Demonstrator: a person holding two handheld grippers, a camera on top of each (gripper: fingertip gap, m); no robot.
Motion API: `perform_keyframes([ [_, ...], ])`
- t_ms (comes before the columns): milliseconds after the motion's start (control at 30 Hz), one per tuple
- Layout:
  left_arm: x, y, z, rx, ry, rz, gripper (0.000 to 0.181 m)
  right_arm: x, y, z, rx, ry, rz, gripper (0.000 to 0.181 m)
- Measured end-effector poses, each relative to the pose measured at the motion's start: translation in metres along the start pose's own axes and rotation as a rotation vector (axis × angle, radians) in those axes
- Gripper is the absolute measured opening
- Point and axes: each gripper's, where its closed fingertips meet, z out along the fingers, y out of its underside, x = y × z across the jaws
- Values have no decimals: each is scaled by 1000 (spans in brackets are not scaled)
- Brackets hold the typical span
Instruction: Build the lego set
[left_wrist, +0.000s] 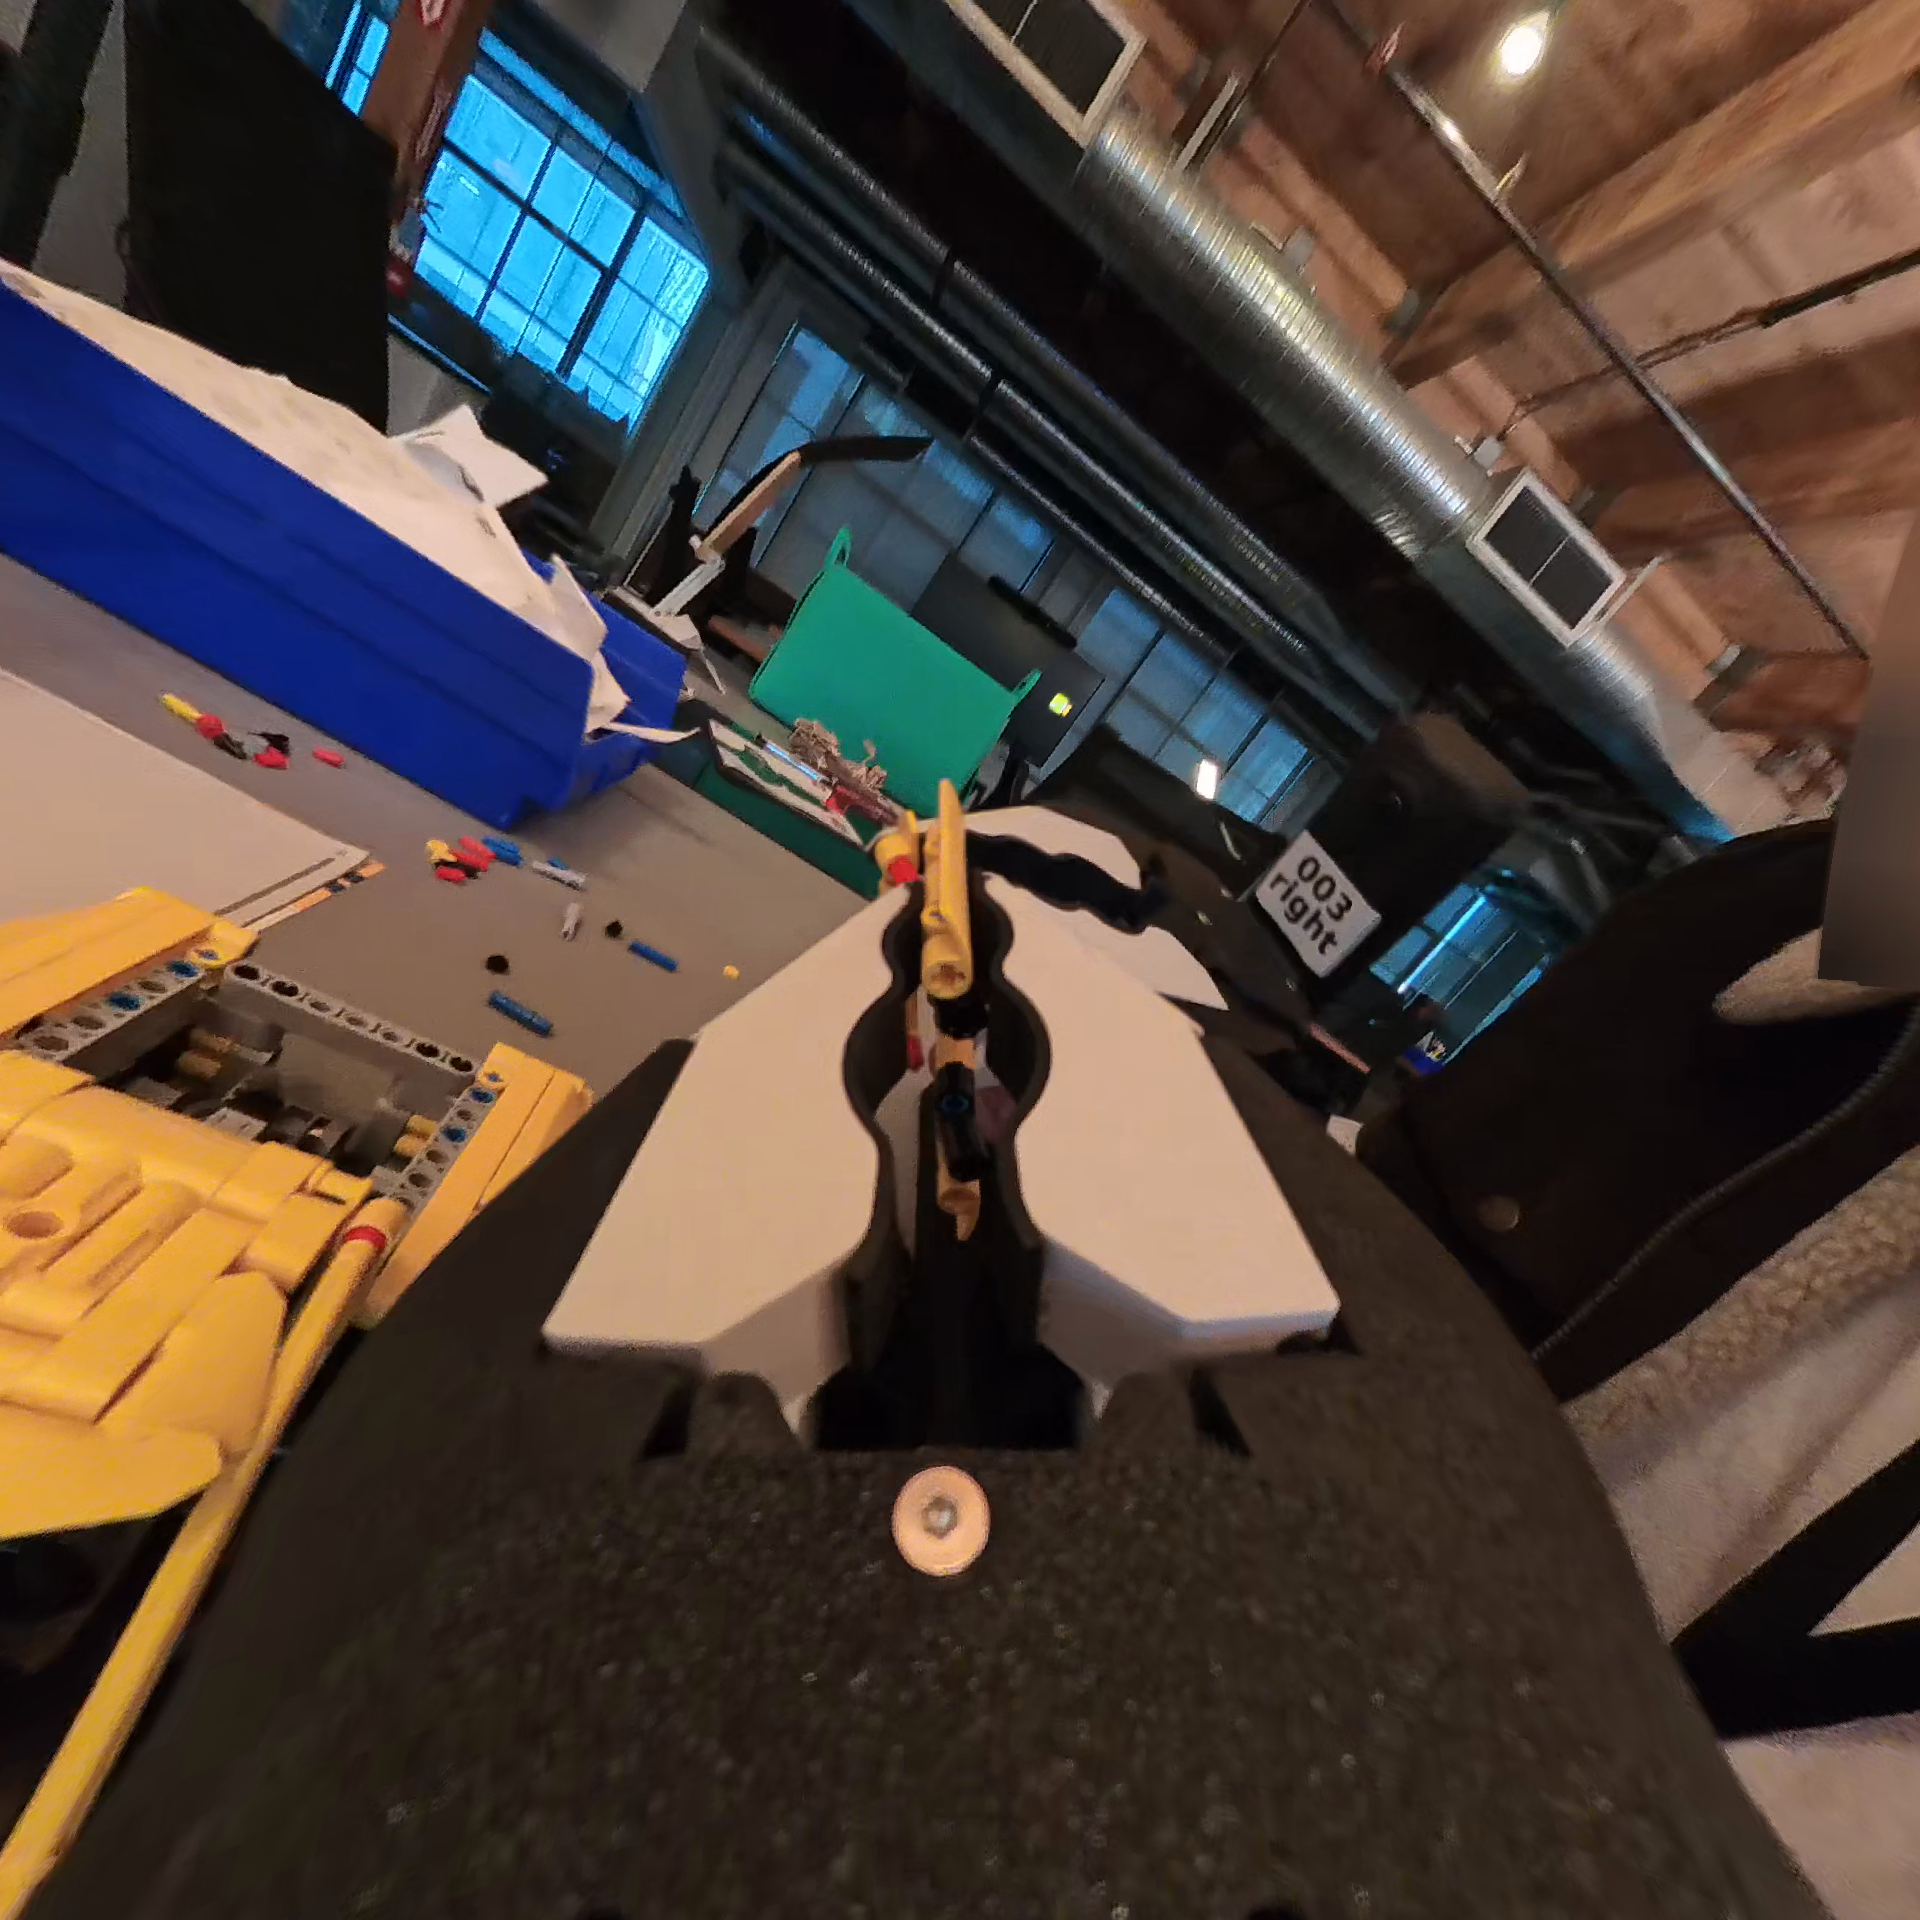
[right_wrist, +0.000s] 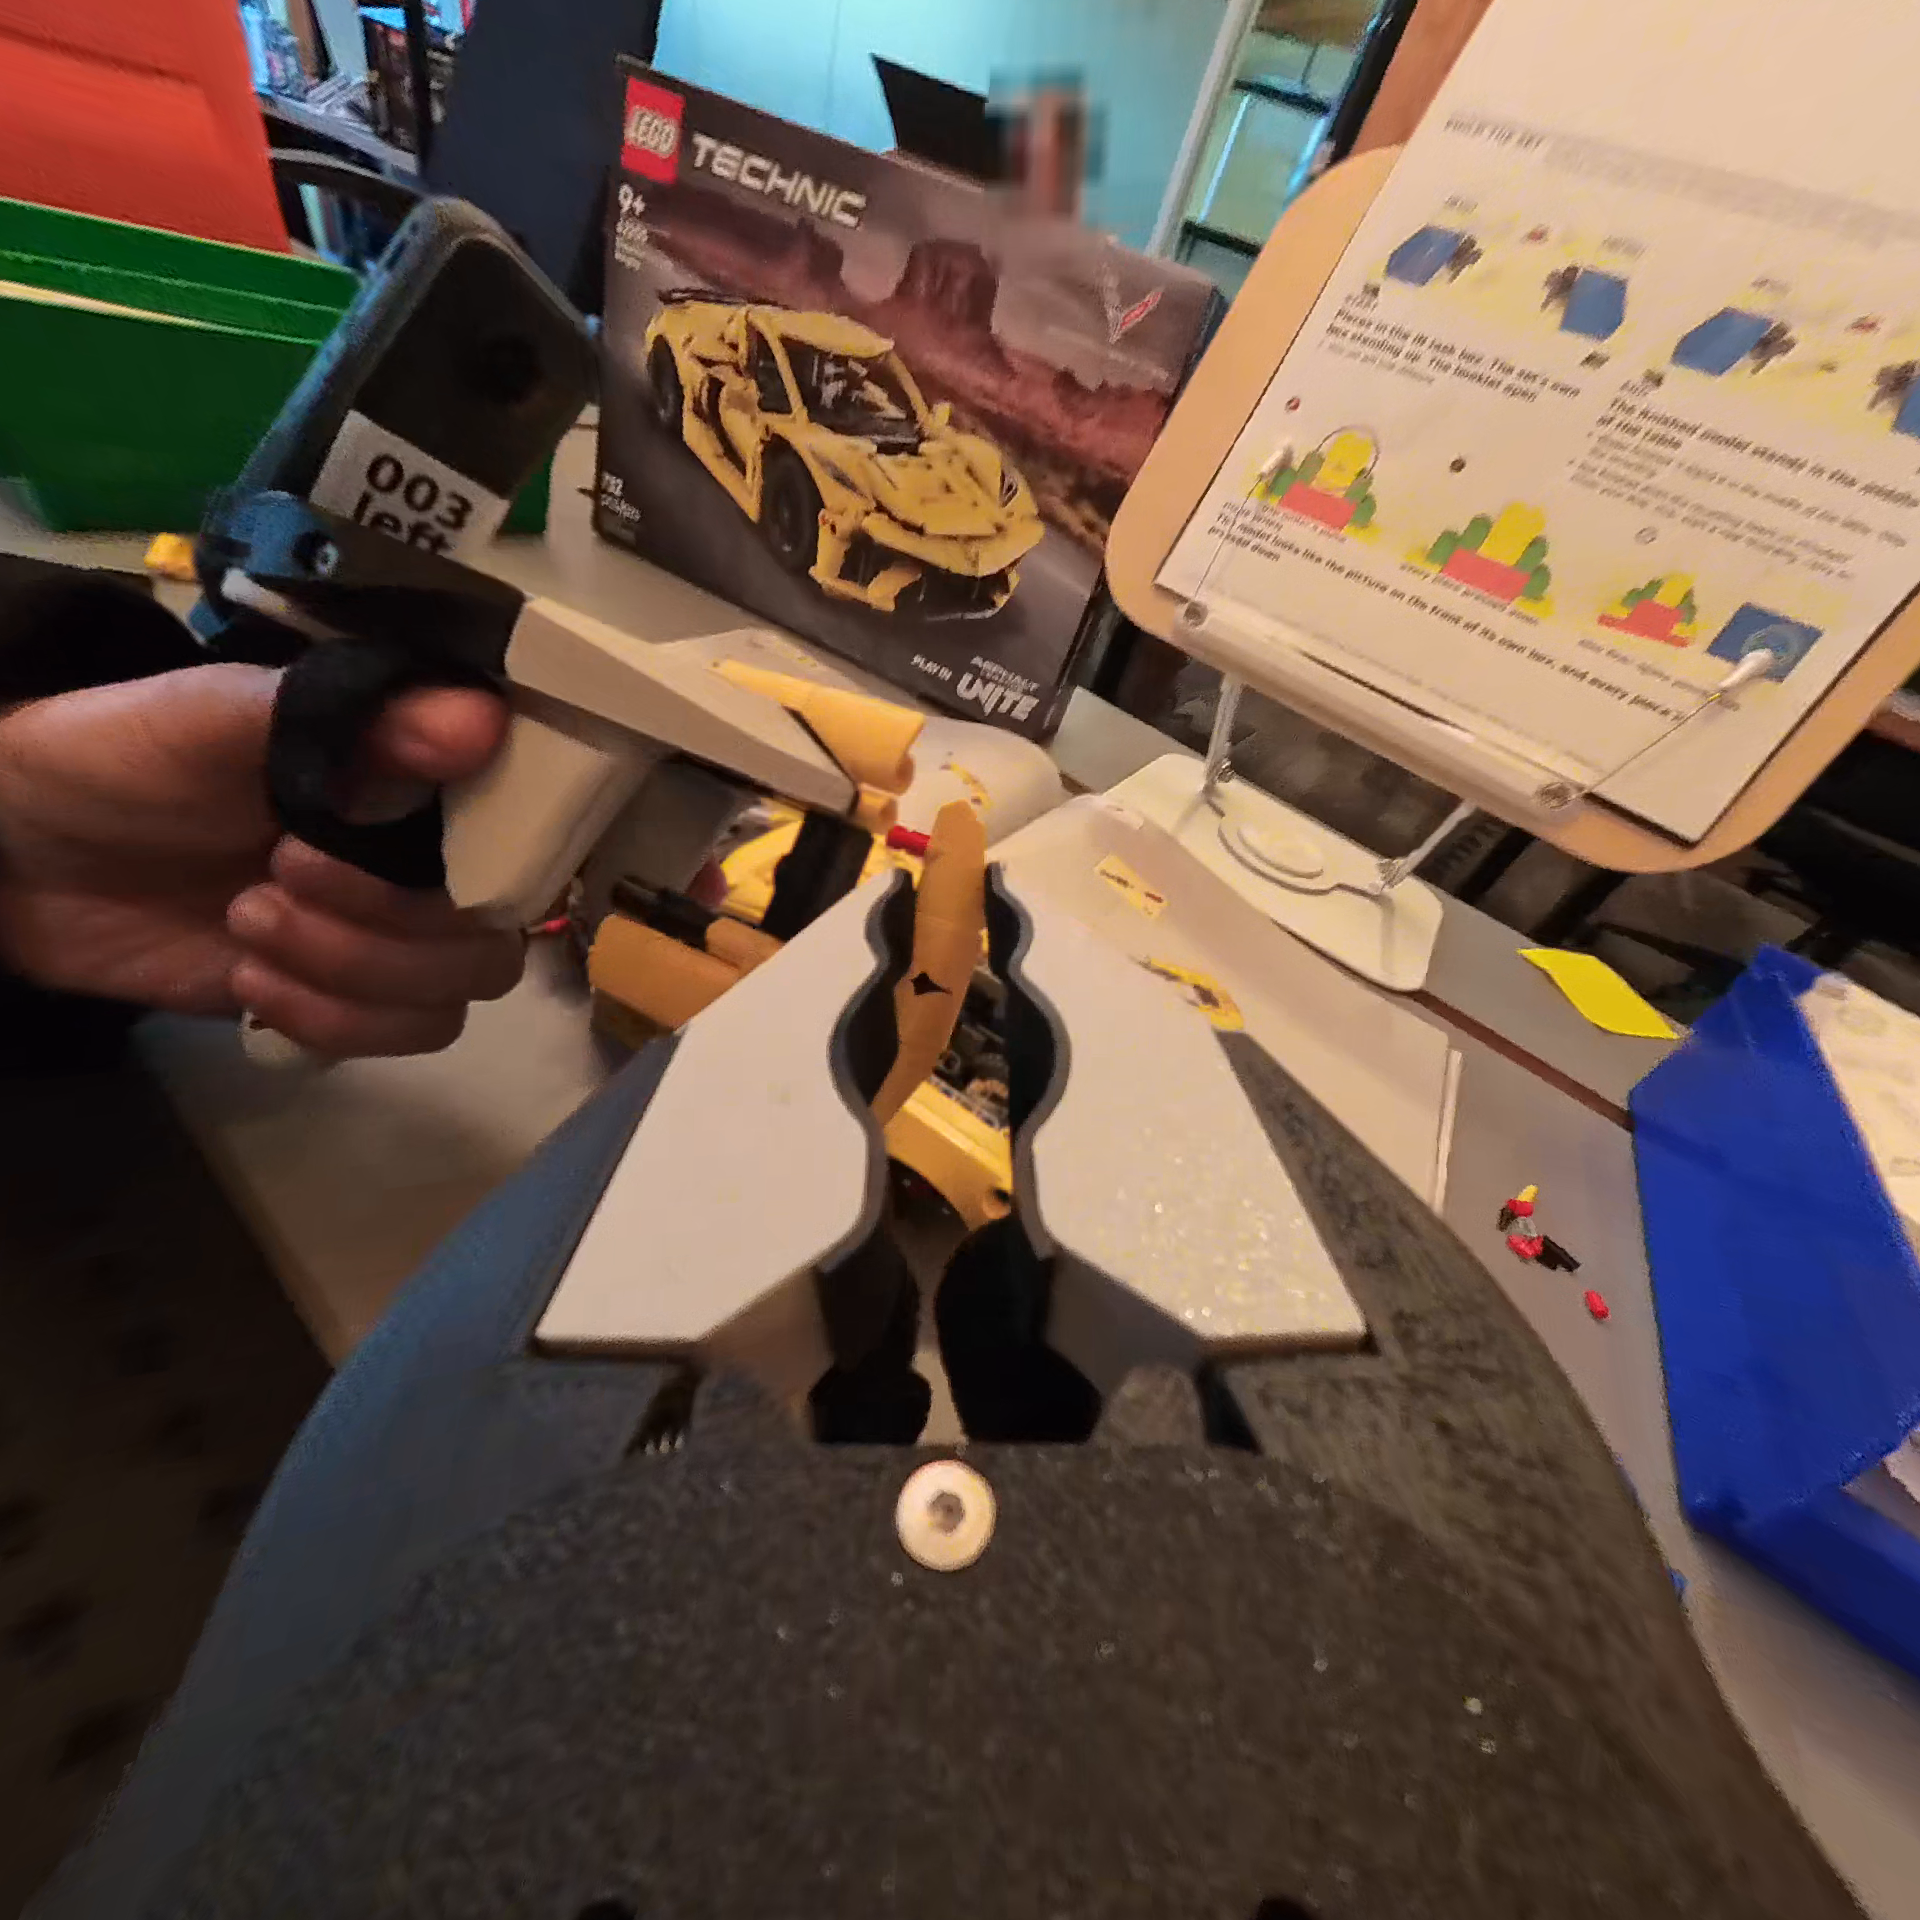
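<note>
Build is mid-way, my read. The yellow car model lies on the grey table, partly done: yellow body panels on, but the grey beam frame in its middle is open and uncovered, pins showing. No wheels visible from here.

Left gripper is clenched on a small sub-assembly, a thin yellow beam with black and red connectors, held up in the air to the right of the car model and off the table. Right gripper is closed around a curved yellow panel, also lifted, with the car model seen just below and behind it through the gap. In the right wrist view the left gripper's held piece sits near the yellow panel's top end; contact between the two can't be made out. Looks like the two parts are being brought together or lined up before going onto the car, but that's a guess.

Still left: plenty. Loose pieces, red, blue, black, lie scattered on the table beyond the car model, more small ones to its right beside the blue bin. The bin has paper in it. The set box stands behind the car model, and the instruction sheet on a stand is right of the box.
</note>
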Motion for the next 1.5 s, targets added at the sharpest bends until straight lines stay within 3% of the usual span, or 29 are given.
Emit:
perform_keyframes([
  [467, 9, -4, 0, 32, 24, 57, 6, 0, -12, -6, -8, 98, -84, 13],
  [1167, -3, 0, 0, 22, -71, 125, 6, -2, -10, -7, -52, 151, -179, 11],
  [1300, -14, 19, 7, -72, -106, 90, 7, -47, -22, -1, 26, 1, -202, 1],
  [1367, -10, 15, 5, -48, -86, 135, 7, -23, -20, -4, -22, 145, -360, 1],
  [1433, -13, 7, -2, -35, -90, 143, 7, -10, -29, -21, 51, 29, -112, 1],
  [1500, -14, 5, -5, -24, -93, 107, 6, 23, -19, -31, -3, 42, -1, 0],
])
